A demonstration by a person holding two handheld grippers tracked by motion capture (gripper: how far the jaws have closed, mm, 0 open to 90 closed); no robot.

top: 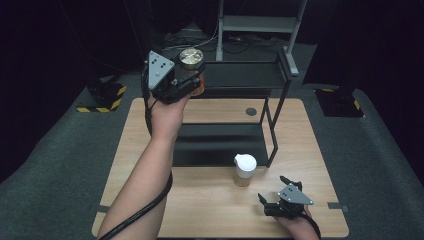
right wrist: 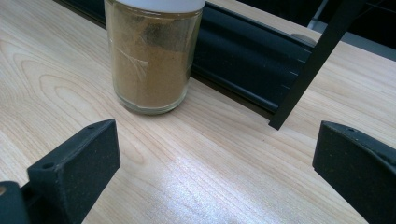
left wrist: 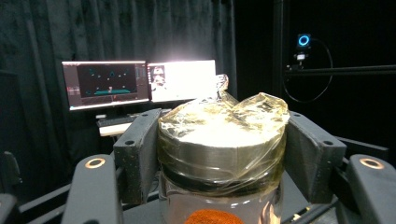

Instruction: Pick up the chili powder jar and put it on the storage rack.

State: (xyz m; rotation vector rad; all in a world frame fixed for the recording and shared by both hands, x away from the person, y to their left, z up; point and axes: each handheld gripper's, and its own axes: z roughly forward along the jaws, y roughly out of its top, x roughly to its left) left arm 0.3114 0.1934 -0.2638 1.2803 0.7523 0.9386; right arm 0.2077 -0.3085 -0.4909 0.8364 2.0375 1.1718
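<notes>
My left gripper (top: 192,80) is raised over the far left of the table, level with the top shelf of a black rack (top: 240,75). It is shut on a glass jar (top: 191,62) with a plastic-wrapped metal lid. In the left gripper view that jar (left wrist: 222,154) is pressed between both pads, and orange-red powder shows inside it. My right gripper (top: 272,192) rests open near the table's front right edge. A second glass jar (top: 245,170) with a white lid and tan powder stands just beyond it; the right gripper view has this jar (right wrist: 152,56) ahead of the jaws, untouched.
The black two-level rack stands on the wooden table (top: 210,210), its lower shelf (top: 220,145) at mid-table and a slanted leg (right wrist: 310,65) near the tan jar. Two lit monitors (left wrist: 140,84) stand beyond the left gripper. Grey carpet surrounds the table.
</notes>
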